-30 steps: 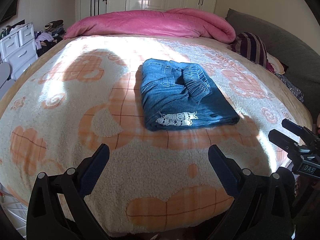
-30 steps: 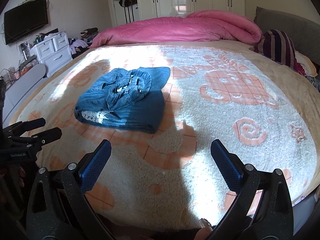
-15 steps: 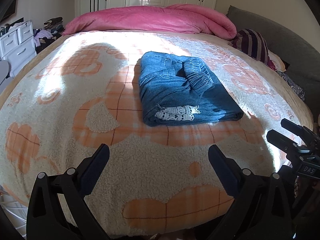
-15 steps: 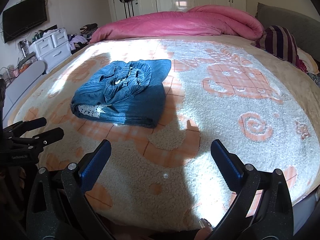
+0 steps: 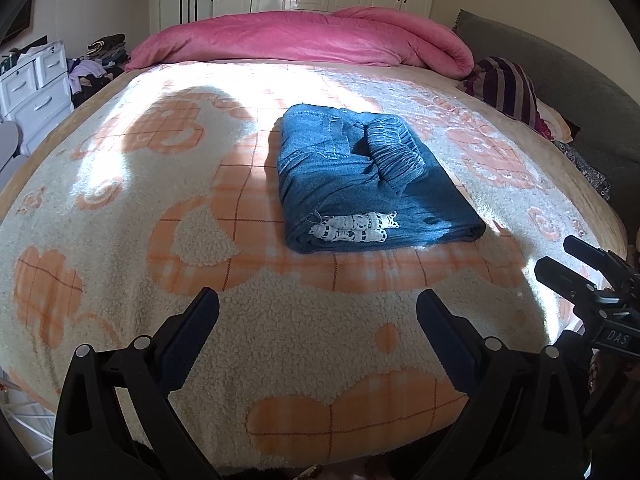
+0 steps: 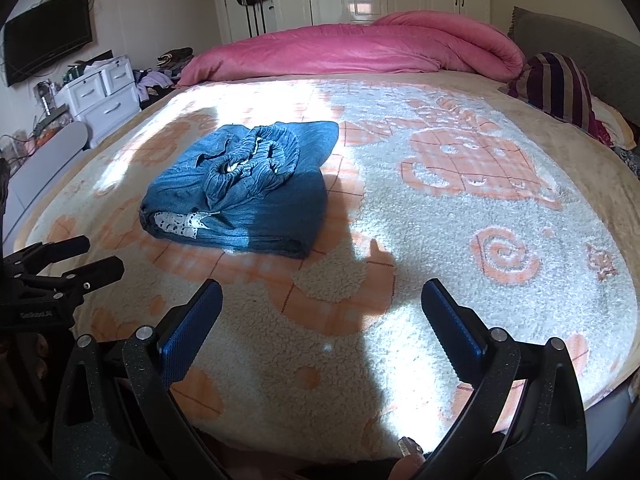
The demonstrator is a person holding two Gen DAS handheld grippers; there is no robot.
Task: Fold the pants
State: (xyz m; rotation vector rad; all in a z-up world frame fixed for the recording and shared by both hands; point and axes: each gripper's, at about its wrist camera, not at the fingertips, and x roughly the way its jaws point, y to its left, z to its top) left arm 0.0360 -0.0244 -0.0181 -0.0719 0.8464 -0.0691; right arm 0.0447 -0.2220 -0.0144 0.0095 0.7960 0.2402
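Note:
The blue denim pants (image 5: 360, 176) lie folded into a compact rectangle on the bed, waistband on top and white lace trim at the near edge. They also show in the right wrist view (image 6: 244, 184), left of centre. My left gripper (image 5: 318, 320) is open and empty, held above the bed's near edge, well short of the pants. My right gripper (image 6: 322, 312) is open and empty, to the right of the pants and apart from them. Each gripper shows at the edge of the other's view: the right one (image 5: 580, 276) and the left one (image 6: 68, 264).
The bed has a cream and orange fleece blanket (image 5: 120, 216). A pink duvet (image 5: 304, 40) is bunched at the far side, with a striped pillow (image 5: 508, 88) and grey headboard (image 5: 560, 76) on the right. White drawers (image 6: 100, 96) and a wall television (image 6: 48, 48) stand on the left.
Both grippers have shifted a little, so the pants sit slightly lower and nearer in both views. The pants have not moved on the bed. Both grippers stay open.

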